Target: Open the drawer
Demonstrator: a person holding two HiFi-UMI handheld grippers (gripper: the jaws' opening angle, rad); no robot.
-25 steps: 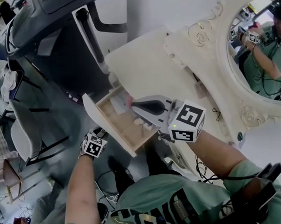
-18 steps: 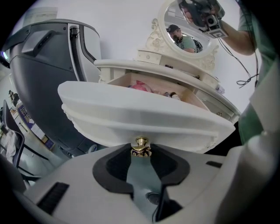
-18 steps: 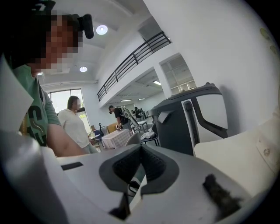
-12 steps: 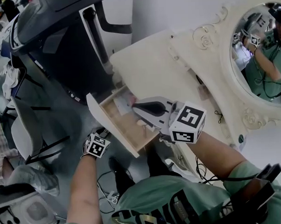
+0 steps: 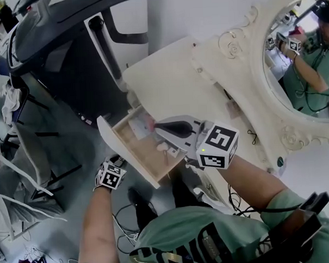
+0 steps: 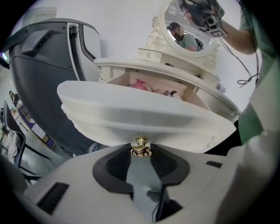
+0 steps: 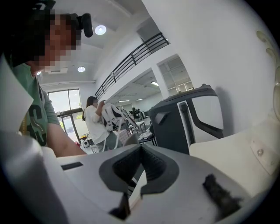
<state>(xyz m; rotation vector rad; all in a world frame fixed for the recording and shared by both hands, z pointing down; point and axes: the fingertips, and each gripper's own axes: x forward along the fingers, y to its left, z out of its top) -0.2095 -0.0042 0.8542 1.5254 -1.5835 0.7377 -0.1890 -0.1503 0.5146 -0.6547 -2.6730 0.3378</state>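
Observation:
The cream drawer [image 5: 117, 147] stands pulled out of the dressing table [image 5: 167, 79], showing its wooden inside. In the left gripper view its curved front [image 6: 144, 118] fills the middle, and my left gripper [image 6: 141, 151] is shut on the gold knob [image 6: 141, 145]. In the head view my left gripper [image 5: 117, 160] sits just below the drawer front, its tips hidden. My right gripper [image 5: 157, 124] hovers over the drawer's inside, shut with nothing in it; its pads meet in the right gripper view [image 7: 141, 148].
Inside the drawer lie a pink item [image 6: 140, 84] and small bottles [image 6: 173, 93]. An ornate oval mirror [image 5: 300, 57] stands at the table's back. A dark grey machine [image 5: 68, 45] is to the left. Cables [image 5: 124, 217] lie on the floor. A person [image 7: 94, 124] stands far off.

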